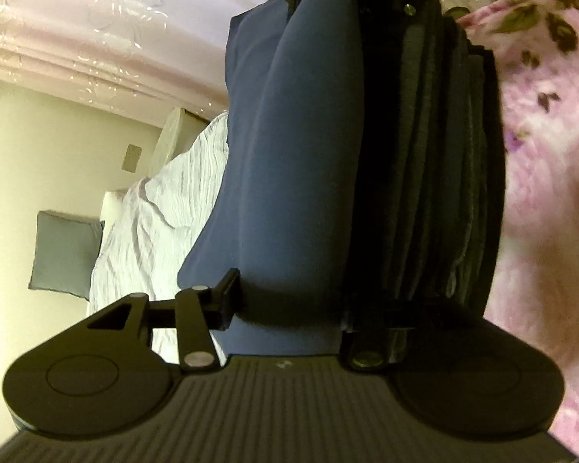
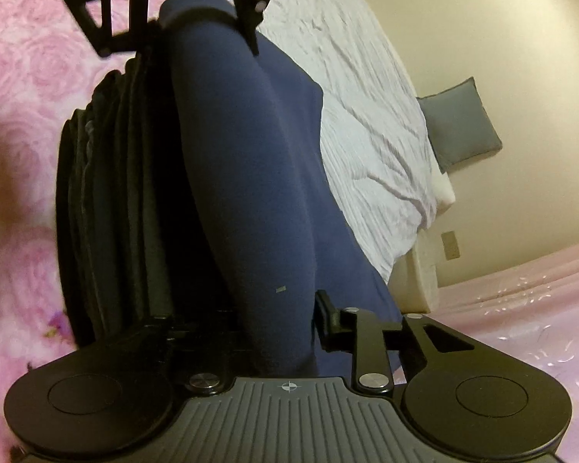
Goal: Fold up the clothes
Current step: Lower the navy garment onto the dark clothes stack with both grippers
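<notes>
Two hand-held tools grip opposite ends of a folded navy garment (image 1: 297, 146) above a pink floral bedspread (image 1: 540, 154); the left tool (image 1: 289, 308) has its two fingers spread wide around a thick bundle, one finger (image 1: 227, 297) pressed against the navy cloth and the other buried in shadow beside a stack of dark grey folded clothes (image 1: 436, 162); the bundle fills the whole gap between them. In the right wrist view, the right tool (image 2: 243, 332) is likewise held wide but clamped on the same navy garment (image 2: 251, 162), its right-side finger (image 2: 328, 324) flat against the cloth and its partner hidden under the grey stack (image 2: 108, 177); the left tool (image 2: 197, 11) shows at the far end, gripping the garment there. The navy piece lies on the grey stack, the two touching along their length. A rumpled white sheet (image 2: 374, 123) covers the bed behind; a grey cushion (image 2: 459, 123) leans on a cream wall (image 2: 521, 38); a pale pink embroidered curtain (image 1: 96, 19) hangs nearby.
</notes>
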A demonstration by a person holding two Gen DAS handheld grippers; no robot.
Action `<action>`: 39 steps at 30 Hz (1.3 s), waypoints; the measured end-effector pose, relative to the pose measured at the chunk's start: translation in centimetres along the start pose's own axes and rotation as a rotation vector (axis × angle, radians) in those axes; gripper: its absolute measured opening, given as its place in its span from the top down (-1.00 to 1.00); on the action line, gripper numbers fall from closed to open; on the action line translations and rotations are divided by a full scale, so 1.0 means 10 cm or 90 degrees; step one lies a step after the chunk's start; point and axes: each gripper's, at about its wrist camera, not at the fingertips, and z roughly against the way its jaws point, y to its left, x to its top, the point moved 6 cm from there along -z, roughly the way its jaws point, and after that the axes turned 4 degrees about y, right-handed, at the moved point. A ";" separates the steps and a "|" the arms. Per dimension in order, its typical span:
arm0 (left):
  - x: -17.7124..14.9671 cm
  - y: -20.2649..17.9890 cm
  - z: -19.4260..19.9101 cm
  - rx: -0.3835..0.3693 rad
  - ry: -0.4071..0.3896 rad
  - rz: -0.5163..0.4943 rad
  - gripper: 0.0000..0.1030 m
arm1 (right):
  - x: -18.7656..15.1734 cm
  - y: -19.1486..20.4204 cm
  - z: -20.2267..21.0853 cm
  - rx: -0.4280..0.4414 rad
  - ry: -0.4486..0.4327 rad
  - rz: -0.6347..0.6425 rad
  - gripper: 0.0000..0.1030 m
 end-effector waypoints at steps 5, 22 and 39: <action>-0.08 0.02 -0.01 0.006 -0.006 -0.023 0.13 | 0.01 0.07 0.02 -0.006 0.000 -0.026 0.46; -0.38 -0.29 -0.17 0.074 -0.010 -0.070 0.22 | -0.04 0.43 0.02 -0.017 0.019 -0.036 0.57; -0.42 -0.22 0.02 0.029 0.000 0.016 0.36 | -0.32 0.46 0.13 0.004 0.054 -0.065 0.75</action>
